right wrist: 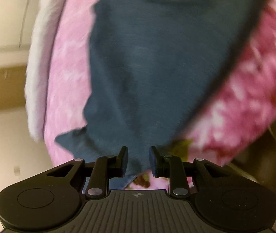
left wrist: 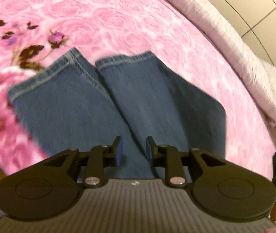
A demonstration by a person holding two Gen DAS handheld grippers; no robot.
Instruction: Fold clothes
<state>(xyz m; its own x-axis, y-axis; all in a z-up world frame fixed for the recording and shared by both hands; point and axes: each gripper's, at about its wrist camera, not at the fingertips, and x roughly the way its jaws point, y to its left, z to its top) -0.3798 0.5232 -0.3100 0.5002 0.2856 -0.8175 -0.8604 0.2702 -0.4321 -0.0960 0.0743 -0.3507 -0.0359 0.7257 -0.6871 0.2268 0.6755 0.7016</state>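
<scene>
The jeans (left wrist: 91,104) lie on the pink flowered blanket (left wrist: 130,19), filling the middle of the left view with both hemmed leg ends side by side toward the upper centre. In the right view they (right wrist: 153,62) run up the middle as dull blue denim (blurred). The left gripper (left wrist: 134,149) and right gripper (right wrist: 138,160) both hover over cloth, jaws parted, holding nothing. For a neat fold, I'd pinch both layers near an edge and keep the hems level, whichever fold comes next
</scene>
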